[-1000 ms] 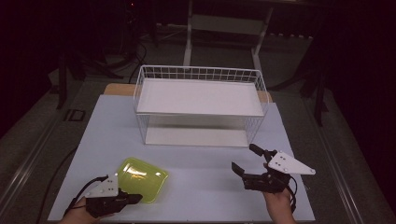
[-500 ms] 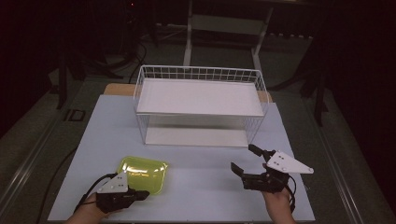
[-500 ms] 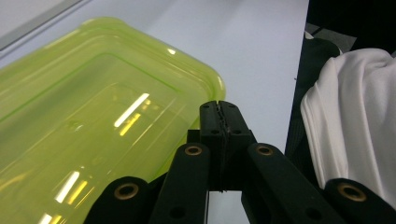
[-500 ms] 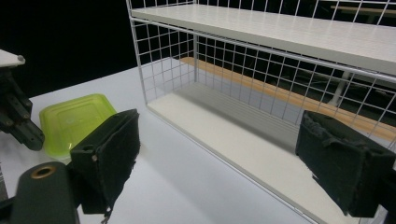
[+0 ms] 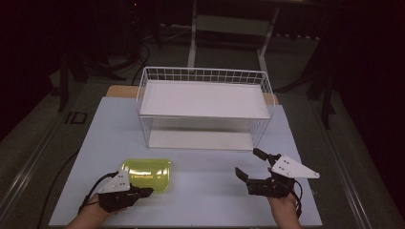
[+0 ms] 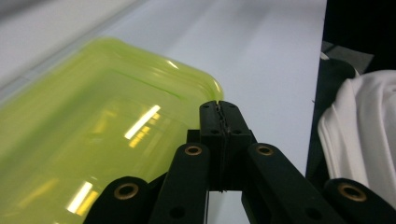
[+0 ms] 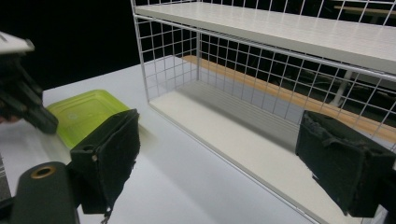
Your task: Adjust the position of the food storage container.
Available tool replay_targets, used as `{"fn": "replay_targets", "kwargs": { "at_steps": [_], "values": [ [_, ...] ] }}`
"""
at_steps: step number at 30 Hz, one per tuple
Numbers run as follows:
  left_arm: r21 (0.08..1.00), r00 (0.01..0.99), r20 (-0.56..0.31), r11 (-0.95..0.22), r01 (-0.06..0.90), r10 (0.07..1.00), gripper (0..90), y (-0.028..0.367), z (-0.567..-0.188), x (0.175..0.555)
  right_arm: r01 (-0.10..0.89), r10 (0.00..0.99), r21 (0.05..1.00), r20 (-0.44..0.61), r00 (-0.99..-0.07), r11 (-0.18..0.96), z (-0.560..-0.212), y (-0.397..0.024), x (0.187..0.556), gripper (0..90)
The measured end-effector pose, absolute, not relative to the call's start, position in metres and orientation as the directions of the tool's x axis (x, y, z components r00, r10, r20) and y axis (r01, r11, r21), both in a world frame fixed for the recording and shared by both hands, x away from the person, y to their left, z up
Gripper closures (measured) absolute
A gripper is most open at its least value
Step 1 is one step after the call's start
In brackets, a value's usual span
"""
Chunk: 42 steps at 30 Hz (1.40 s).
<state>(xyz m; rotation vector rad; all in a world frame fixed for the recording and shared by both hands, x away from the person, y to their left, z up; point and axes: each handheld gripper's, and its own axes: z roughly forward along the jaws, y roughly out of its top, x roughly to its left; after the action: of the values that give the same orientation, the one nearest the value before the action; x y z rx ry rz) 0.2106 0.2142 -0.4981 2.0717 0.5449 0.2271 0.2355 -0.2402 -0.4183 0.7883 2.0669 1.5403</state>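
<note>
So the yellow-green plastic lid (image 5: pixel 147 174) is lying flat on the white table (image 5: pixel 205 191), near the person's edge on the left side, well in front of the white wire rack (image 5: pixel 204 107) with its two shelves. The left gripper (image 5: pixel 145 192) is right at the lid's near rim, and in the left gripper view its jaws are pressed fully together with the tips at the lid's (image 6: pixel 93 140) edge. Honestly I can't tell if a sliver of rim is pinched between them or if they're just closed beside it; no plastic shows between the tips. The right gripper (image 5: pixel 248 164) hangs over the table on the right, well apart from the lid, jaws spread wide with nothing in them, and its own camera looks straight into the rack's (image 7: pixel 289 93) lower shelf. My read is that this is the grab-or-set-down stage with the lid, before anything goes to the rack. If the lid is headed for a shelf, the next move needs a solid bite on that thin rim. It's a shallow, slippery-looking piece, so it could easily slide out or droop when lifted.
</note>
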Motion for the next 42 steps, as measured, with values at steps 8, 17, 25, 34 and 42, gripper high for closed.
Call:
{"fn": "replay_targets", "kwargs": {
  "at_steps": [8,17,25,34,42],
  "values": [
    [0.85,0.773,0.012,-0.413,0.326,0.635,90.0,0.277,-0.492,0.223,0.19,0.667,0.957,-0.006,-0.745,0.221,-0.42,-0.24,0.237,13.8],
    [0.821,0.724,-0.018,-0.403,0.404,0.689,90.0,0.311,-0.524,0.235,0.194,0.663,0.954,-0.005,-0.748,0.227,-0.421,-0.239,0.238,13.8],
    [0.84,0.736,-0.016,-0.39,0.377,0.677,90.0,0.3,-0.523,0.233,0.201,0.665,0.953,-0.001,-0.747,0.227,-0.422,-0.238,0.239,13.8],
    [0.836,0.774,-0.032,-0.408,0.368,0.632,90.0,0.277,-0.524,0.24,0.203,0.666,0.952,-0.003,-0.746,0.231,-0.422,-0.237,0.24,13.8],
    [0.841,0.811,-0.066,-0.406,0.359,0.581,90.0,0.247,-0.527,0.248,0.205,0.669,0.952,0.0,-0.743,0.228,-0.423,-0.24,0.241,14.0]
  ]
}}
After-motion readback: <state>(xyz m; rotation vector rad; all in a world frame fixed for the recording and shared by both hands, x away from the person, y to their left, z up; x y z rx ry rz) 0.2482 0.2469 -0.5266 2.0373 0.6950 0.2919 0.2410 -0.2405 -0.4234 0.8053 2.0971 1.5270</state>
